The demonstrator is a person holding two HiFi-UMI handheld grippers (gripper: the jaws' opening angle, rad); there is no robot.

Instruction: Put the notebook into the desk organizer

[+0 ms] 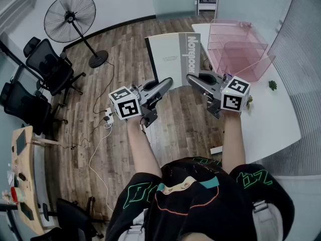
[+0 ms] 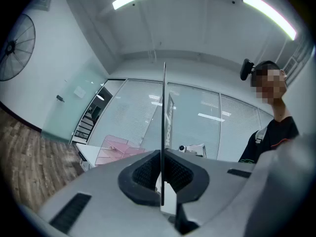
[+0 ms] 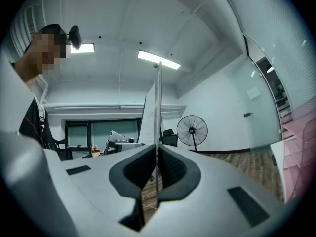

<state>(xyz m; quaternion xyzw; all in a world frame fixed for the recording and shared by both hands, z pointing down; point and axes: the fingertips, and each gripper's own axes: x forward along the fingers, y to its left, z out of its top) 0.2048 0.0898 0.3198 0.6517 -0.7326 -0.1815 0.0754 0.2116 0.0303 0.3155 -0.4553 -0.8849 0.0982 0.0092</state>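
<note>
The grey-and-white notebook [image 1: 175, 58] is held up in the air over the wood floor, its cover facing me. My left gripper [image 1: 168, 83] is shut on its lower left edge and my right gripper [image 1: 191, 78] is shut on its lower right edge. In the left gripper view the notebook [image 2: 164, 112] shows edge-on, as a thin line clamped between the pads of the left gripper [image 2: 163, 174]. The right gripper view shows the same thin edge [image 3: 158, 112] pinched in the right gripper [image 3: 157, 169]. The pink desk organizer [image 1: 235, 54] stands on the white table [image 1: 281, 119], to the right of the notebook.
A standing fan [image 1: 70, 19] and black office chairs [image 1: 47, 64] are at the left. Cables and a power strip [image 1: 108, 117] lie on the floor. A small green plant [image 1: 272, 85] sits on the table. A wooden desk [image 1: 25, 185] is at lower left.
</note>
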